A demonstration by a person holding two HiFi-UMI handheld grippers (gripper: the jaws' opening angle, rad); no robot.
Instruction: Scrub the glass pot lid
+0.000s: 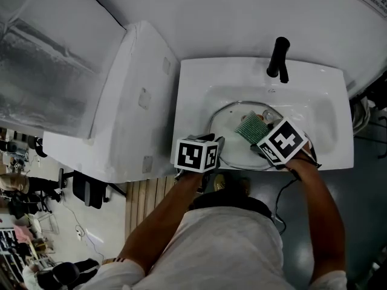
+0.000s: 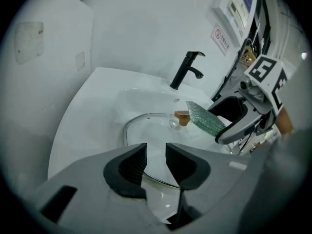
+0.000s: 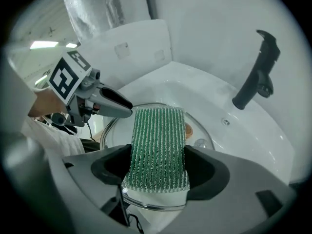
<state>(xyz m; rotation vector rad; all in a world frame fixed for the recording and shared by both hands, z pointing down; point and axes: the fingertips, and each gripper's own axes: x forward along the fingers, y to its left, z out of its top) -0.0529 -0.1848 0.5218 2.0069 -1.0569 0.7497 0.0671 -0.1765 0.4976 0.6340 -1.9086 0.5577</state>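
White sink with a black faucet at its far rim forms the work area. A glass lid lies flat in the basin, and its brown knob faces up.

Left gripper: positioned over the near-left rim of the lid. Its jaws stand slightly apart, leaving a narrow gap. Glass shows through the gap, and nothing is clamped.

Right gripper: jaws closed on the near end of a green scrub pad. The pad's free end is tilted down toward the lid, close to the knob. Contact with the glass cannot be confirmed.

Hazards, as judged from this position:
- Lid travel. The lid is not gripped, so a firm stroke could push it across the smooth basin toward the faucet or the basin wall. Glass striking porcelain may chip.
- Pad loss. Only one end of the pad is held, so drag against the glass could fold it or pull it out of the jaws.
- Knob strike. A stroke aimed at the centre could catch the knob and tip the lid.
- Gripper collision. The two grippers work close together over one lid.
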